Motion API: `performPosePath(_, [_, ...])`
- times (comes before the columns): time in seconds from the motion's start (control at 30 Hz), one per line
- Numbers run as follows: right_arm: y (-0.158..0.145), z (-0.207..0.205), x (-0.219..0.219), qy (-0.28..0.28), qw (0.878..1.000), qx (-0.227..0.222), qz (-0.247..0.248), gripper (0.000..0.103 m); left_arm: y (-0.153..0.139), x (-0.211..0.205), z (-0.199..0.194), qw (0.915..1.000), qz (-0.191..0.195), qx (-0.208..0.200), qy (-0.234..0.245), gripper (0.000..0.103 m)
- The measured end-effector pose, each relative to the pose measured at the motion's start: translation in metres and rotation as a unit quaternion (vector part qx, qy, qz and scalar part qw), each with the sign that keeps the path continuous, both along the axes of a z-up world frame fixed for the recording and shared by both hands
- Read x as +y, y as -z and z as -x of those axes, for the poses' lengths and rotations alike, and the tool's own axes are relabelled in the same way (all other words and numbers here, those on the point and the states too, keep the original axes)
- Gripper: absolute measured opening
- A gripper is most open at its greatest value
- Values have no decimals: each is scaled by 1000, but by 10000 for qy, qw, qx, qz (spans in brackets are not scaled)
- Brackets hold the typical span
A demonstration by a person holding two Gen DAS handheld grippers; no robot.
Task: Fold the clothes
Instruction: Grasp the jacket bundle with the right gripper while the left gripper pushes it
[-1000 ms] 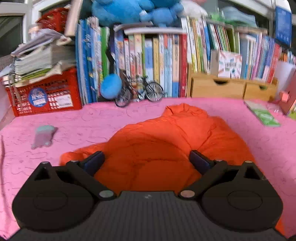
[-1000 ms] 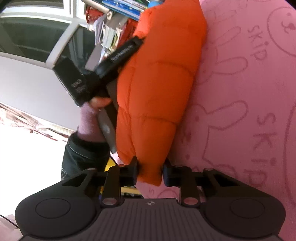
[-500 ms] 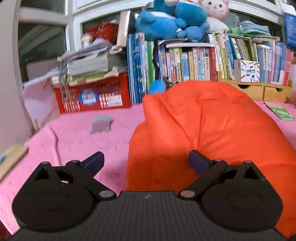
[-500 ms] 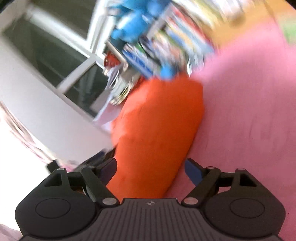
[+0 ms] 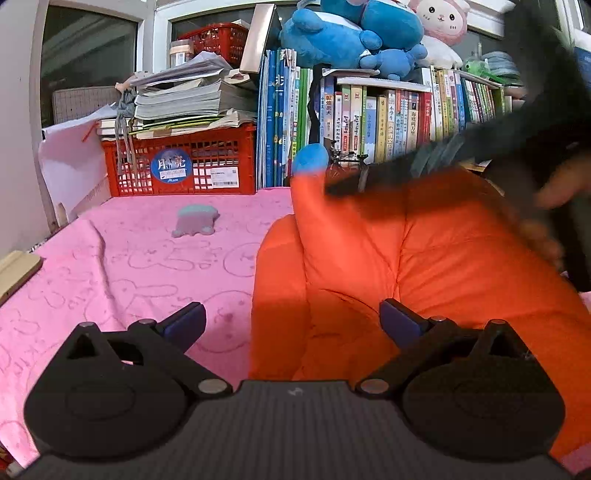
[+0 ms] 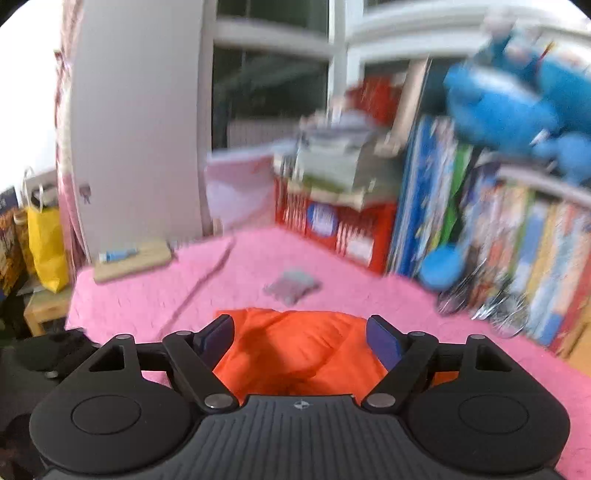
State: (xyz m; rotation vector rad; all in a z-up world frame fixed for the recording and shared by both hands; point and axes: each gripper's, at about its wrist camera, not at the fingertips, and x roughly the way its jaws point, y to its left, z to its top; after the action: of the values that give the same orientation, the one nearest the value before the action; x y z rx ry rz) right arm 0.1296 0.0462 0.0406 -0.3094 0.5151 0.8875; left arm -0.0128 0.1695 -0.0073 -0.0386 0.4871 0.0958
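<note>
Orange jacket [image 5: 424, 266] heaped on pink desk [image 5: 129, 266]. Left tongs [image 5: 291, 325] spread, jacket edge between, no pinch. Right tongs [image 6: 299, 339] above jacket, closing slightly, nothing gripped.

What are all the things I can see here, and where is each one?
jacket: one, orange, puffy, folded on the cloth's right side
cloth: one, pink, rabbit print, covers the surface
small toy: one, grey-teal, on the cloth, left of the jacket
crate: one, red, at the back left, papers stacked on it
books: many, mixed colours, upright along the back
plush toys: several, blue and white, on top of the books
yellow bag: one, beyond the surface's left end
left gripper: black, open, straddling the jacket's left edge
right gripper: black, jaws closing slightly, nothing gripped, above the jacket
</note>
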Motion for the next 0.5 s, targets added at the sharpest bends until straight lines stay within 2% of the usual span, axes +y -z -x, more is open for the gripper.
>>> performPosePath(0.07, [17,-17,14,89,9991,196,368,77,2,5,1,9998,204,-29,26,103])
performPosePath(0.2, [40,-37,15,248,9960,650,560,79,9,13,-5,9983,583,58,-16,103])
performPosePath(0.27, [40,-37,10,259,9959,686,532,80,11,13,-6,9980,615,103,-32,103])
performPosePath(0.4, [28,-24,-9,288,9986,436,120,83,12,9,-5,9982,584,145,5,103])
performPosePath(0.47, [14,-13,-36,325,9968,514,-512,91,11,8,-4,9983,557,149,-6,103])
performPosePath(0.5, [8,-10,-55,409,9935,632,-854,101,11,8,-5,9982,574,156,-13,103])
